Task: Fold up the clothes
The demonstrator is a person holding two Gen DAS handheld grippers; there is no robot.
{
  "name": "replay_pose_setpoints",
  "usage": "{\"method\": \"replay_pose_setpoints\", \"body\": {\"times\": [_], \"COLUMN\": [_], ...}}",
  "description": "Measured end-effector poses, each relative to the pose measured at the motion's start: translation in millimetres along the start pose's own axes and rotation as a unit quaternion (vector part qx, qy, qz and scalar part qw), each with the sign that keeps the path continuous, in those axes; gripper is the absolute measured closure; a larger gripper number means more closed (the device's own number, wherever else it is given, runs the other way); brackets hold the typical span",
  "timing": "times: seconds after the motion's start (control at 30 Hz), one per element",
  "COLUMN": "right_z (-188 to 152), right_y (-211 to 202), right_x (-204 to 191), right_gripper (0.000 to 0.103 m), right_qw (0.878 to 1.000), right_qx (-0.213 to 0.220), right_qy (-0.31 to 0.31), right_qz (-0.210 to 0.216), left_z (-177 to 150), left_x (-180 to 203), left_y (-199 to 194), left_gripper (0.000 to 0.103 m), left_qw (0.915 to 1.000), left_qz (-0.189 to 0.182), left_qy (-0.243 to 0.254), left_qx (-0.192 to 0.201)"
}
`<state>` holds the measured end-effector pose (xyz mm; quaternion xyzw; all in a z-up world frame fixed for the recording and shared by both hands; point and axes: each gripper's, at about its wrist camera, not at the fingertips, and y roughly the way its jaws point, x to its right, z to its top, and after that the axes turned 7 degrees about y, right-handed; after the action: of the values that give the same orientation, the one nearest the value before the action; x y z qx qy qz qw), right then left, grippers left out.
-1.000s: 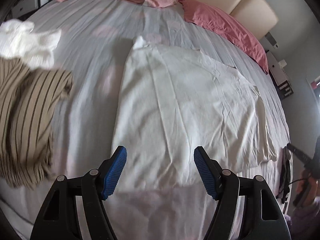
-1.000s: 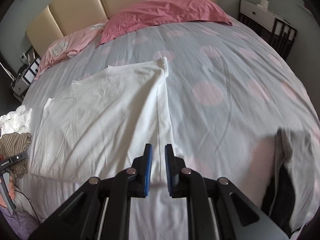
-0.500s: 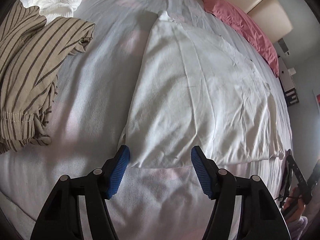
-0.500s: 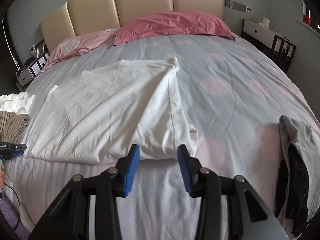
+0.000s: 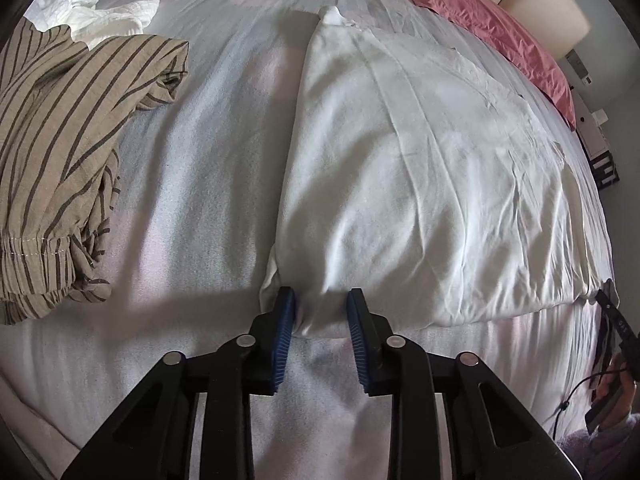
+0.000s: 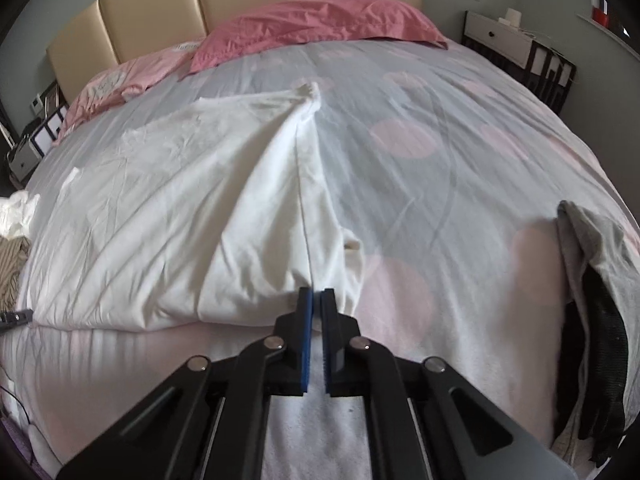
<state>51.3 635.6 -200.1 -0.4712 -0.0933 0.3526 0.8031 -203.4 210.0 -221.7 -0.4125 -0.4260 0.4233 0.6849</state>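
A white garment [image 5: 420,168] lies spread flat on the bed, its hem toward me. At the hem's left corner my left gripper [image 5: 320,296] has its jaws closing, and the fabric is bunched between the blue pads [image 5: 285,320], touching both. In the right wrist view the same garment [image 6: 180,220] runs along a side seam down to my right gripper [image 6: 316,294]. That gripper is shut on the hem's right corner, its pads almost together.
A brown striped garment [image 5: 60,140] and a crumpled white cloth [image 5: 100,16] are heaped at the left. Grey and black clothes [image 6: 592,300] hang at the bed's right edge. Pink pillows [image 6: 320,20] lean on the headboard, with a nightstand [image 6: 516,44] beyond. A person's hand [image 5: 612,384] shows at far right.
Both grippers came down to the garment's near hem. The left jaws narrowed from wide open onto the left corner. The right jaws opened, then shut on the right corner.
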Motion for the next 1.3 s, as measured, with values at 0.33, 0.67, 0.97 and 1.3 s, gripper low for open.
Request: {"method": "replay_pose_setpoints", "body": {"times": [0.33, 0.67, 0.97, 1.3], "right_z": [12.5, 14.4, 2.3, -5.5], "right_y": [-9.2, -2.5, -2.9, 19.7], "right_x": [29.7, 85.6, 89.3, 92.3], "right_gripper": [0.100, 0.097, 0.077, 0.064], "right_qw": [0.998, 0.990, 0.970, 0.934], "right_qx": [0.026, 0.000, -0.031, -0.064], "right_qy": [0.021, 0.126, 0.209, 0.284], "right_qz": [-0.060, -0.068, 0.120, 0.207], "left_z": [-3.7, -1.7, -8.0, -16.3], "left_x": [-7.5, -12.2, -31.4, -42.1], "left_y": [0.6, -2.9, -37.8, -34.3], "left_gripper": [0.087, 0.088, 0.086, 0.048], "left_qw": [1.0000, 1.0000, 0.9957, 0.9744], "left_qz": [0.008, 0.000, -0.048, -0.149], "left_qy": [0.000, -0.009, -0.064, -0.165], "left_qx": [-0.003, -0.002, 0.047, 0.031]}}
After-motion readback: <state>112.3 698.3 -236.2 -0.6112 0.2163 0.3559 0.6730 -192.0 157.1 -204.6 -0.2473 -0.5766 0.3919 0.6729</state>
